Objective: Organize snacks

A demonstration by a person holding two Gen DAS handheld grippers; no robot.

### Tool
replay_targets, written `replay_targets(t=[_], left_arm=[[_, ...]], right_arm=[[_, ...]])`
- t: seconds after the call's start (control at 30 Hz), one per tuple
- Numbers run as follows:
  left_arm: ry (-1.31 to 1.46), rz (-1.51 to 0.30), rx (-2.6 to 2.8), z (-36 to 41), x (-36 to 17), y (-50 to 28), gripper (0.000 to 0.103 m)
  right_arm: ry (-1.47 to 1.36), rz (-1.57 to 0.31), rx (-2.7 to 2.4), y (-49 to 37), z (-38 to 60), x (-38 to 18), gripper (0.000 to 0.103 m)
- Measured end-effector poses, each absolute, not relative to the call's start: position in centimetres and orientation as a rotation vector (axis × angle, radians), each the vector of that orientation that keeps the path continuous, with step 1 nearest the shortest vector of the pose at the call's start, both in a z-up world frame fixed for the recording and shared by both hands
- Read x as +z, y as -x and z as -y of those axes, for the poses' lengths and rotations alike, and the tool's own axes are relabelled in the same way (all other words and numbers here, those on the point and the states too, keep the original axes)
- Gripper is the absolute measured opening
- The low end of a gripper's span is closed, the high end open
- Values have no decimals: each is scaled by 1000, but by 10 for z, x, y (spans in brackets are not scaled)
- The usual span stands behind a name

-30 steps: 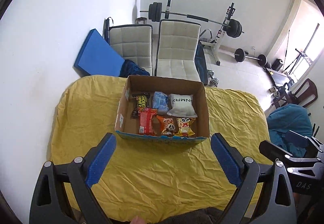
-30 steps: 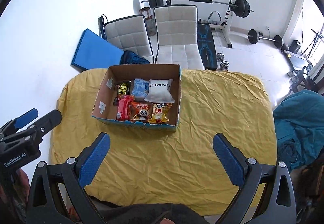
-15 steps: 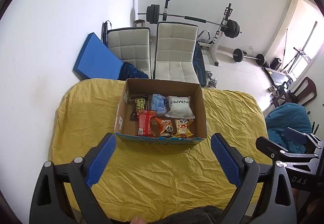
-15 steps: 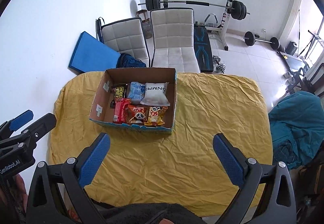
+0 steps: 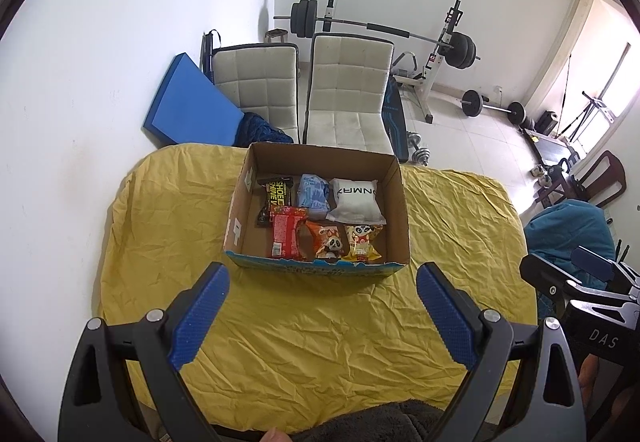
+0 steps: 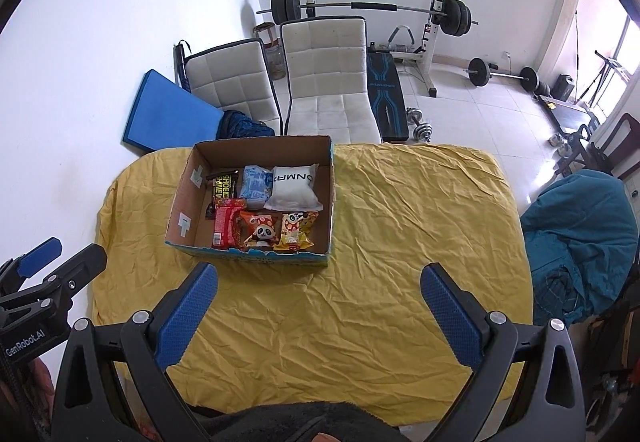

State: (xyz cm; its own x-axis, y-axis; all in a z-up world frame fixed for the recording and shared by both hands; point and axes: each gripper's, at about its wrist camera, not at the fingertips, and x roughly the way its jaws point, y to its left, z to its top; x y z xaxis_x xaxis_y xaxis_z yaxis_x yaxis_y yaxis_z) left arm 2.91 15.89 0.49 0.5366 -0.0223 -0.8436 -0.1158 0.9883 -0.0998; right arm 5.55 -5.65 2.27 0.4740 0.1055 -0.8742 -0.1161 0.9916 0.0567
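An open cardboard box (image 5: pixel 396 198) (image 6: pixel 182 198) stands on the yellow-covered table (image 5: pixel 328 322) (image 6: pixel 400 242). Inside lie several snack packs: a white pillow pack (image 5: pixel 356 200) (image 6: pixel 294 188), a light blue pack (image 5: pixel 313 194), a black bar (image 5: pixel 274 198), a red pack (image 5: pixel 286 236) (image 6: pixel 226 226), an orange panda pack (image 5: pixel 327 240) and a yellow panda pack (image 5: pixel 362 242) (image 6: pixel 295 232). My left gripper (image 5: pixel 322 274) hangs open and empty above the table, well short of the box. My right gripper (image 6: pixel 320 274) is likewise open and empty, held high over the table's near half.
Two white chairs (image 5: pixel 344 90) stand behind the table, a blue mat (image 5: pixel 188 102) leans on the wall. A barbell rack (image 6: pixel 360 8) and weights fill the back. A teal-covered seat (image 6: pixel 576 234) sits right of the table. Bare yellow cloth lies right of the box.
Both grippers have pulled back and up from the table, so the box looks smaller and farther. The snacks and box have not moved.
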Motion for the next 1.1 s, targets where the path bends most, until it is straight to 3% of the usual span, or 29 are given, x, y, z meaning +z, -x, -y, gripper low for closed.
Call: replay_targets(t=[1.1], left_arm=[[157,-973,51,-159,12,-26,96]], right_arm=[[-5,-1031,97,-47,62,38,103]])
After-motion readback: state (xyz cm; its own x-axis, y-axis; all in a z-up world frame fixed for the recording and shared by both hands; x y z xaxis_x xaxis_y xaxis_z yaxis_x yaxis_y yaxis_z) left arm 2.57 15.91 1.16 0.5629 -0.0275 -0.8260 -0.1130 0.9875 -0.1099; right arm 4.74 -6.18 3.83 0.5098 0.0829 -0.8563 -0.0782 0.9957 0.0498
